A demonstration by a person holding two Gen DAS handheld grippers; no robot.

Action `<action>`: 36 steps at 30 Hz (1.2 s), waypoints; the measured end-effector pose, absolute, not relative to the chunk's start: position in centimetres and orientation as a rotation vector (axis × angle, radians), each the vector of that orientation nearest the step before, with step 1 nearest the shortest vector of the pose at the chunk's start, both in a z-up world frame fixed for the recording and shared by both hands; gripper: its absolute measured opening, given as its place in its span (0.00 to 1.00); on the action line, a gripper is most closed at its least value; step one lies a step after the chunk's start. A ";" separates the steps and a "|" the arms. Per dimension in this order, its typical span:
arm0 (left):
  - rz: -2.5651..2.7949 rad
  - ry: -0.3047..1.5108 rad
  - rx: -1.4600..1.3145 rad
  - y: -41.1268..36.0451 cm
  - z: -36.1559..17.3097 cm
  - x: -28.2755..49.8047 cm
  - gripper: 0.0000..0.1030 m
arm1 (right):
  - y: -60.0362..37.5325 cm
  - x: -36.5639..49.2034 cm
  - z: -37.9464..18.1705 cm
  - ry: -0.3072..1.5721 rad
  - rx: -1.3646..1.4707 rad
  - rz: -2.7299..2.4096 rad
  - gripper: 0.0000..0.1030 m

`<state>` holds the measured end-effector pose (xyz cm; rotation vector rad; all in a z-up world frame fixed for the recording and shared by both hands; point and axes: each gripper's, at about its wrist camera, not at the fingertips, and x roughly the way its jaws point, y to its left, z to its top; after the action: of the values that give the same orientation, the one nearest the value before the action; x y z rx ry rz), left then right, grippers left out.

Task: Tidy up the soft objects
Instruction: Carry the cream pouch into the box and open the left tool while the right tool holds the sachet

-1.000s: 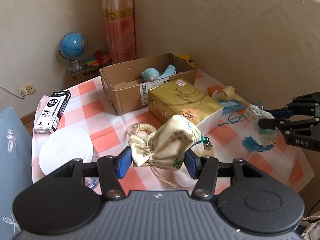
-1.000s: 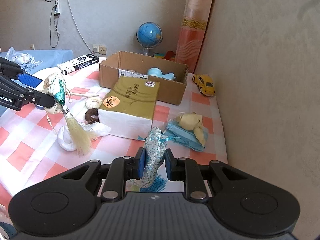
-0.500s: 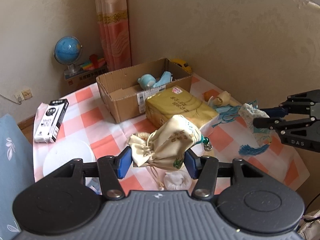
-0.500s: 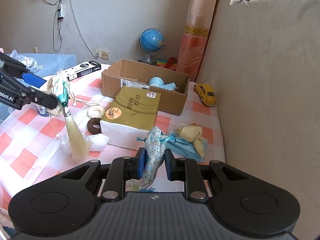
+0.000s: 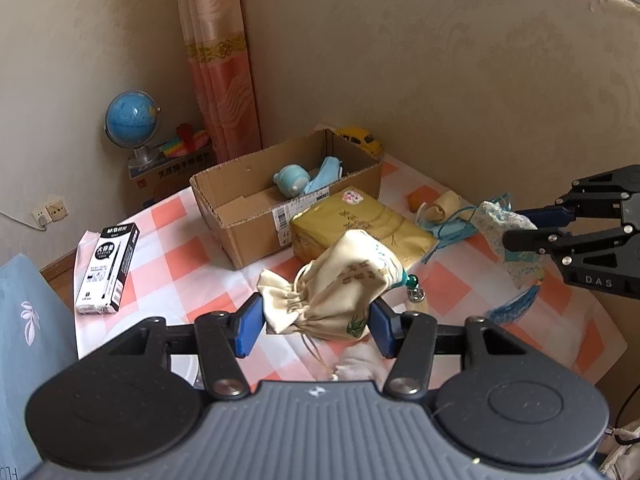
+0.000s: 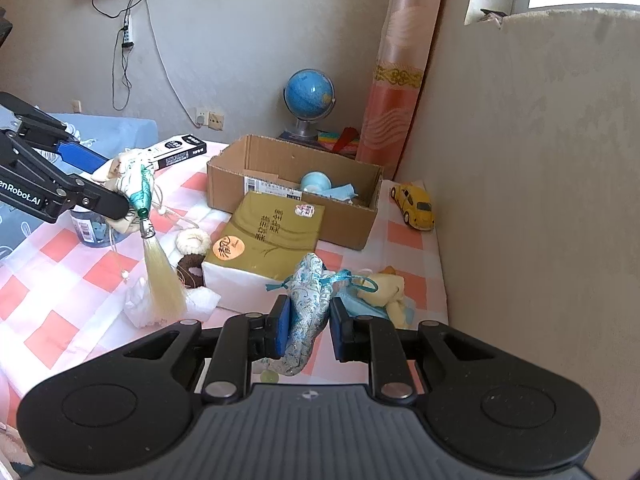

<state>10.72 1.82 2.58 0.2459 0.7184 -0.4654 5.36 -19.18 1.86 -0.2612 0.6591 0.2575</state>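
My left gripper (image 5: 314, 330) is shut on a cream drawstring pouch (image 5: 340, 284) and holds it above the checked table; its pale tassel (image 6: 162, 276) hangs down in the right wrist view. My right gripper (image 6: 306, 326) is shut on a blue brocade pouch (image 6: 306, 304), also lifted; it shows in the left wrist view (image 5: 510, 236) at the right. An open cardboard box (image 5: 256, 216) stands at the back with a blue plush toy (image 5: 292, 182) inside. A cream soft toy (image 6: 388, 290) lies on blue cloth at the right.
A gold tissue pack (image 6: 272, 236) lies in front of the box. Hair ties (image 6: 192, 254), a black pen box (image 5: 108, 268), a yellow toy car (image 6: 414, 206), a globe (image 5: 130, 122) and a padded wall at the right surround the table.
Both grippers have risen and pulled back with their pouches; the table and the box now look lower and farther away. Neither grip has changed.
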 end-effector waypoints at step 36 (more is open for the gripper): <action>-0.407 0.616 0.216 -1.6 7.3 27.5 0.53 | -19.8 8.0 3.7 0.606 -0.252 0.238 0.24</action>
<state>27.54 -1.65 7.25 0.2163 0.6161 -0.4069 7.98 -19.82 3.71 -0.2522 0.6056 0.2381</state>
